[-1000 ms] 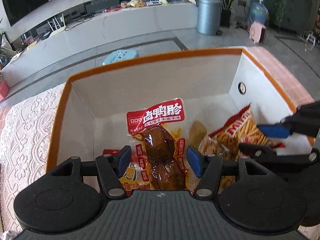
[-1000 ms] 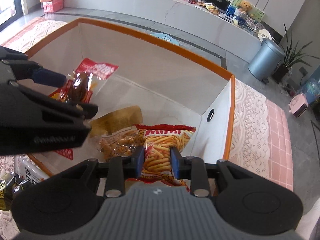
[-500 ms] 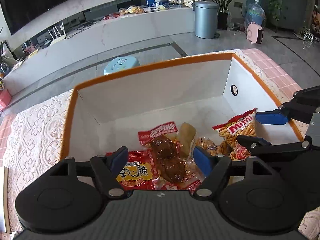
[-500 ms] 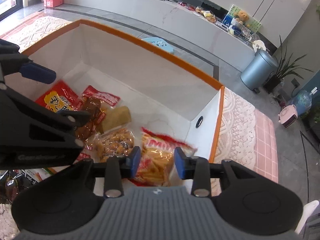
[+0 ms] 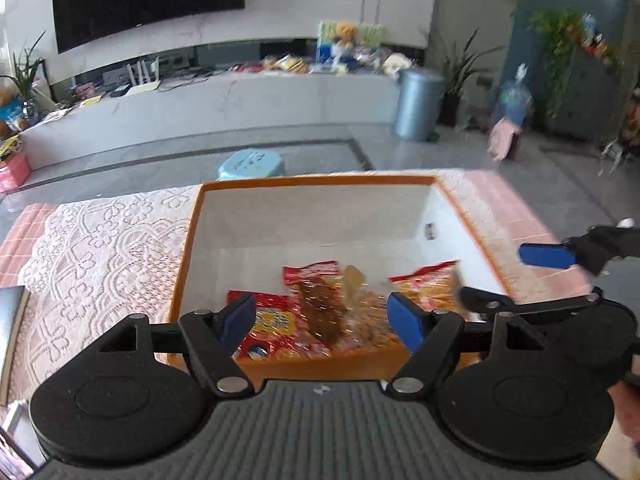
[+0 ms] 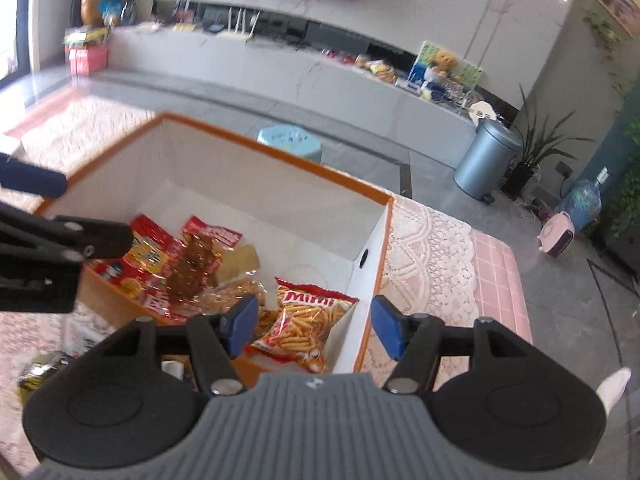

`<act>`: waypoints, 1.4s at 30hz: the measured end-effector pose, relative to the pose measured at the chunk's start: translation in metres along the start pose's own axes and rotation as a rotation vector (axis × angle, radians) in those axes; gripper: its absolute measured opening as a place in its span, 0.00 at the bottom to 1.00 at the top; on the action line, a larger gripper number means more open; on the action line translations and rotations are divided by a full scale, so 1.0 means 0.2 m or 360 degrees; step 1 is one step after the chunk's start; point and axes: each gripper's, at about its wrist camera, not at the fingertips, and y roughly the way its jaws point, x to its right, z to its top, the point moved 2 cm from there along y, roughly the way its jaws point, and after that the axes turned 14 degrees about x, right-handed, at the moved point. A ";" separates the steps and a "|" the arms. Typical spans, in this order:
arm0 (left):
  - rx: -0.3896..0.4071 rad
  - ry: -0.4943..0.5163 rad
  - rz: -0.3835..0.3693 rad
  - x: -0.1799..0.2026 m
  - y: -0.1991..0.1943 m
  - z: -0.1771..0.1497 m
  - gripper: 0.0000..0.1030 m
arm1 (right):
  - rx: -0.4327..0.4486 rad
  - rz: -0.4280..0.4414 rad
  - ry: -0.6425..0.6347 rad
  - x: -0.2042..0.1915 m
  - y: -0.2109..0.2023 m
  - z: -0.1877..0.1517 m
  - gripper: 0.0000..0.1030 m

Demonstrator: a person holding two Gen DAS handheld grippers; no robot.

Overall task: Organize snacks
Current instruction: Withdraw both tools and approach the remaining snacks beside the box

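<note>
My left wrist cam sits behind my left gripper (image 5: 322,322), tilted down over the near edge of the white orange-rimmed storage box (image 5: 320,181), facing the long grey TV counter (image 5: 224,100). My right wrist cam looks from the box's near right corner (image 6: 356,360), same downward tilt, angled leftward across it. Both close in — the box fills mid-frame. Shared: box interior, light-blue plastic stool (image 5: 252,162) (image 6: 290,142), grey pedal bin (image 5: 418,106) (image 6: 486,158) — each view catches the other gripper at its edge.

Snack packs (image 5: 320,308) in box motion-blurred, near ones partly behind left tool (image 5: 322,318).
</note>
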 end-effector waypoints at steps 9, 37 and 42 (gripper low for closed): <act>0.0109 -0.0031 -0.0084 0.07 -0.28 -0.07 0.85 | 0.0159 0.0088 0.0315 0.02 -0.39 -0.09 0.69; -0.0259 -0.0174 -0.0216 -0.10 -0.30 -0.55 0.81 | 0.0063 -0.0004 0.0491 -0.19 -0.58 -0.66 0.70; -0.0256 -0.0186 -0.0203 -0.15 -0.25 -0.56 0.81 | 0.0016 -0.0014 0.0470 -0.22 -0.52 -0.69 0.71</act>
